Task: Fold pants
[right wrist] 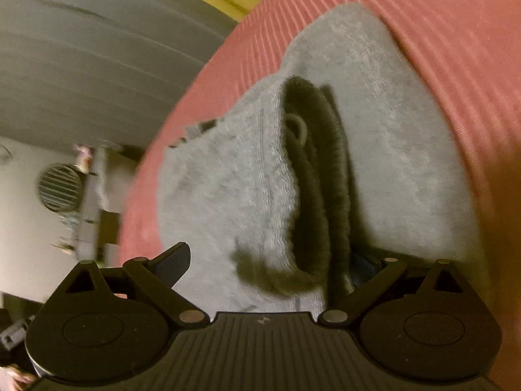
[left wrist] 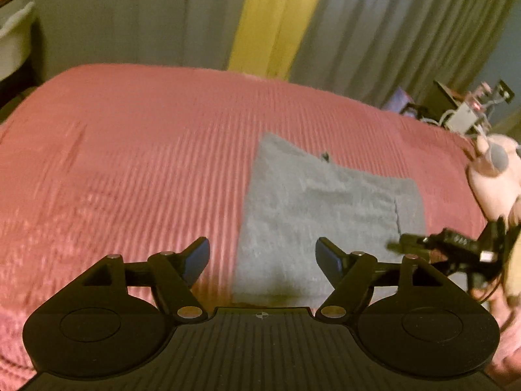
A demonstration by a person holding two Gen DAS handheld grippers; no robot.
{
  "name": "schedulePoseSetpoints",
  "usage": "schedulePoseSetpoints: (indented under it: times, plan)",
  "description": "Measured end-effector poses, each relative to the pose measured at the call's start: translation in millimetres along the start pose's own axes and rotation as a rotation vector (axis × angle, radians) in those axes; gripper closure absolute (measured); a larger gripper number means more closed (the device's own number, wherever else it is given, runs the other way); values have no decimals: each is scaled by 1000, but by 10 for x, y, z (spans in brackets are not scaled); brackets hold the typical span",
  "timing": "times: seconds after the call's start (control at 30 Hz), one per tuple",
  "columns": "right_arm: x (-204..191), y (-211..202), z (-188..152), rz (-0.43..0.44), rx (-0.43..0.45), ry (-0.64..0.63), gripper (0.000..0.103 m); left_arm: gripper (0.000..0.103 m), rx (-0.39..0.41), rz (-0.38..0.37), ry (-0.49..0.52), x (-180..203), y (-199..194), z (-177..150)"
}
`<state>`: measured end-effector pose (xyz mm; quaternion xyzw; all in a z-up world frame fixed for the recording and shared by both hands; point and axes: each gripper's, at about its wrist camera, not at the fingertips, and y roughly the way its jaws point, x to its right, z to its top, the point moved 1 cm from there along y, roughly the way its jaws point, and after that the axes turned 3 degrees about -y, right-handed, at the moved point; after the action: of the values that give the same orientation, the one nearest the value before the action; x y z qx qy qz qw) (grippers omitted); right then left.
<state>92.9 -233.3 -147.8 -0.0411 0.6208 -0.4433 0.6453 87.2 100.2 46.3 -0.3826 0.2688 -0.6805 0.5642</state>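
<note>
- The pants (left wrist: 329, 215) lie folded into a grey block on the right half of the bed (left wrist: 130, 150), near its front edge.
- The left gripper (left wrist: 262, 257) hangs over the block's near left corner with its fingers wide and nothing between them.
- The right gripper (right wrist: 270, 260) is pushed in low at the open waistband end. Its fingers are spread, with the top layers bunched between them, but I can't tell whether the half-hidden right pad presses on the cloth.
- Risk: if the right one closes on only the upper layers and lifts, I'd expect the stack to peel open and the fold to be lost.
- Risk: a sideways drag could skew the block, since the ribbed cover may grip the knit.
- The pants are a soft, nubbly grey knit with a thick elastic waistband, dark inside, and a pale cord loop (right wrist: 298, 128).
- The bed cover is pink with fine ridges.
- A plush toy (left wrist: 495, 176) sits well right of the block.
</note>
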Motion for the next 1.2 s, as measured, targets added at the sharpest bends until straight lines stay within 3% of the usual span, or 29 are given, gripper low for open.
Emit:
schedulePoseSetpoints:
  times: [0.1,0.13,0.2,0.27,0.37,0.4,0.43,0.47,0.5,0.67,0.8,0.93,1.0,1.07,1.13,1.2]
  plan:
    - [86,66,-6,13,16,41,52,23,49,25,-14,106,-4,83]
    - [141,77,-14,21,18,56,54,23,76,15,-23,130,-15,95]
    - [239,120,-46,75,36,97,51,22,136,-18,-66,174,-1,70]
    - [275,151,-75,124,51,108,39,22,180,-41,-138,162,93,-18]
    - [231,162,-81,150,49,65,20,22,120,-30,-244,-9,171,-176]
    - [141,211,-67,127,41,35,20,22,81,-18,-273,-95,209,-220]
    - [40,246,-93,80,41,-10,24,22,61,5,-299,-167,226,-245]
    - [-49,268,-79,38,44,-52,43,22,48,34,-333,-265,239,-266]
    - [-141,293,-90,-9,41,-95,54,22,45,59,-371,-372,231,-277]
    - [-818,286,-1,-50,72,-203,57,22,98,104,-530,-779,111,-296]
    - [-1705,60,78,88,141,-344,59,22,125,94,-590,-891,21,-309]
    - [-2233,-327,88,335,236,-429,59,22,143,80,-537,-850,-21,-330]
    - [-2148,-462,111,400,265,-409,59,22,119,75,-508,-819,17,-355]
    - [-1858,-491,157,373,299,-345,59,22,91,66,-486,-798,61,-394]
    - [-1404,-413,206,276,306,-224,59,22,66,65,-464,-768,136,-446]
    - [-818,-181,249,79,272,-111,59,21,34,63,-418,-722,217,-493]
